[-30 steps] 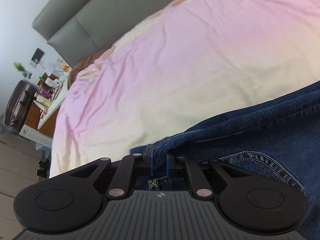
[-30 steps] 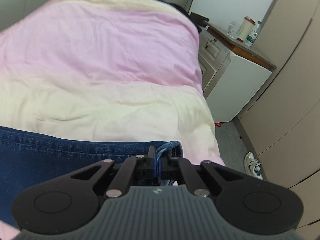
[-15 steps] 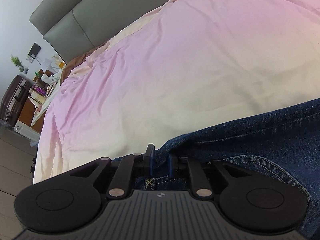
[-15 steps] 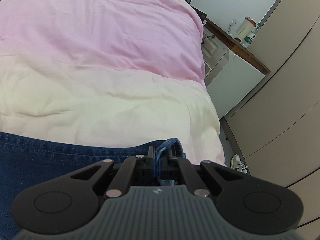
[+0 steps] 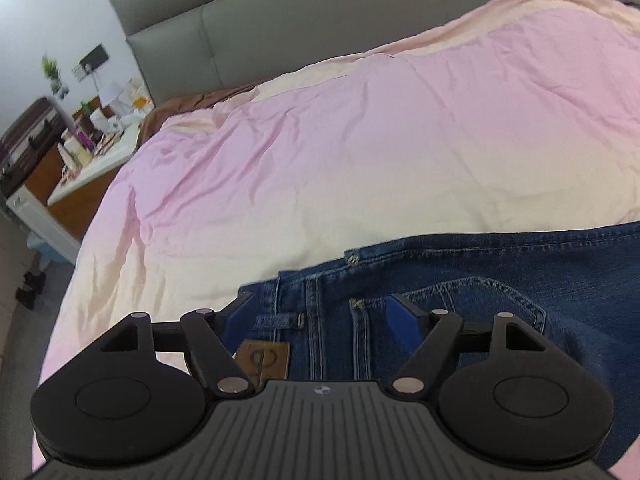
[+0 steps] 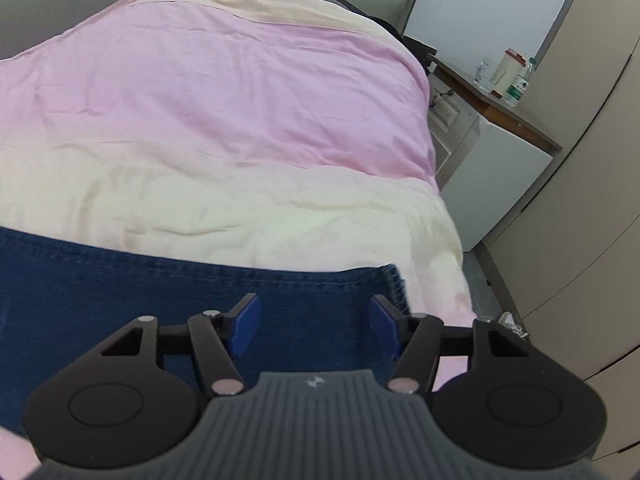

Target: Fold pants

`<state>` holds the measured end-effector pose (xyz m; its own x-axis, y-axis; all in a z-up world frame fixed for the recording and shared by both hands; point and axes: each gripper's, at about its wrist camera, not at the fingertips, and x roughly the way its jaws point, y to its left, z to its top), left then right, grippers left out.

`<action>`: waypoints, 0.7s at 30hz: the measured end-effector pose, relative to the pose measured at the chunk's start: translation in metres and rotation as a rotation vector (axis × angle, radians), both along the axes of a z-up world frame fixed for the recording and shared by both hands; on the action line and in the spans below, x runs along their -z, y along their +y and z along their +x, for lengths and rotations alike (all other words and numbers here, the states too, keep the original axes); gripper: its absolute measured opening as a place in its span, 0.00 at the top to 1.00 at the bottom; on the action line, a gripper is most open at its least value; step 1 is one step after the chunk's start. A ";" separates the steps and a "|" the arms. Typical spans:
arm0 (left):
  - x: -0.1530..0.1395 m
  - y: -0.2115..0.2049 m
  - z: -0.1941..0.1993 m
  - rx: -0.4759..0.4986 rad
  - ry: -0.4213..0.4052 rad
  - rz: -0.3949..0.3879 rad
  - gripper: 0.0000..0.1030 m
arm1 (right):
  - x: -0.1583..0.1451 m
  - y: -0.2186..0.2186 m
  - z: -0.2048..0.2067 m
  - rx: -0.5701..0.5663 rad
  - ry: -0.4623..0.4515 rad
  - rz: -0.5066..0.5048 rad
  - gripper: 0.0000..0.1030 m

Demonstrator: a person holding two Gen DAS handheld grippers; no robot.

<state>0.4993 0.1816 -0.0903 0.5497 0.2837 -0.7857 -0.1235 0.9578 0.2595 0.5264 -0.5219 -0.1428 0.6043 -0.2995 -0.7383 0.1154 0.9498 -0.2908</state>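
A pair of dark blue denim pants [image 5: 460, 280] lies flat across the near end of a bed under a pink and cream quilt [image 5: 360, 152], the waistband end to the left and the leg hem [image 6: 394, 284] to the right. The left hand-held gripper [image 5: 322, 320] hangs over the waistband with its blue-padded jaws spread wide apart, gripping nothing; a tan leather brand patch [image 5: 264, 362] and a belt loop show between them. The right hand-held gripper [image 6: 314, 322] sits over the hem end, its jaws likewise parted and empty above the denim. A grey padded headboard [image 5: 248, 28] rises at the far end. A cluttered counter [image 5: 92, 160] stands left of the bed, and a white cabinet [image 6: 496, 176] to its right.
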 end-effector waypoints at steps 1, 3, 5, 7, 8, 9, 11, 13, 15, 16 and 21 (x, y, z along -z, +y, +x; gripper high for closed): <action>-0.001 0.012 -0.012 -0.032 -0.009 -0.039 0.16 | 0.000 0.009 -0.008 -0.014 0.003 0.032 0.44; 0.002 0.040 -0.036 -0.125 -0.032 -0.134 0.16 | 0.003 0.027 -0.029 -0.034 0.005 0.104 0.43; 0.013 0.068 -0.061 -0.232 -0.051 -0.252 0.16 | 0.010 0.045 -0.050 -0.054 0.009 0.178 0.43; 0.029 0.095 -0.086 -0.331 -0.073 -0.363 0.16 | 0.019 0.066 -0.070 -0.077 0.017 0.240 0.43; 0.039 0.105 -0.094 -0.374 -0.087 -0.413 0.16 | 0.024 0.077 -0.080 -0.089 0.022 0.270 0.43; 0.050 0.117 -0.107 -0.432 -0.114 -0.480 0.16 | 0.030 0.087 -0.089 -0.098 0.026 0.294 0.43; 0.072 0.137 -0.125 -0.535 -0.169 -0.616 0.16 | 0.039 0.105 -0.102 -0.092 0.012 0.349 0.43; 0.096 0.152 -0.140 -0.633 -0.220 -0.757 0.17 | 0.049 0.122 -0.112 -0.072 -0.003 0.409 0.43; 0.120 0.158 -0.144 -0.685 -0.251 -0.873 0.19 | 0.057 0.140 -0.117 -0.075 -0.010 0.427 0.43; 0.128 0.158 -0.145 -0.692 -0.272 -0.905 0.21 | 0.060 0.148 -0.118 -0.085 -0.006 0.422 0.43; 0.136 0.160 -0.139 -0.678 -0.321 -0.954 0.73 | 0.058 0.189 -0.116 -0.189 0.007 0.349 0.43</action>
<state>0.3601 0.3413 -0.2259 0.7219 -0.0289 -0.6914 -0.6032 0.4634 -0.6492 0.4100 -0.3332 -0.2011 0.6196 0.0856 -0.7803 -0.0713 0.9961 0.0527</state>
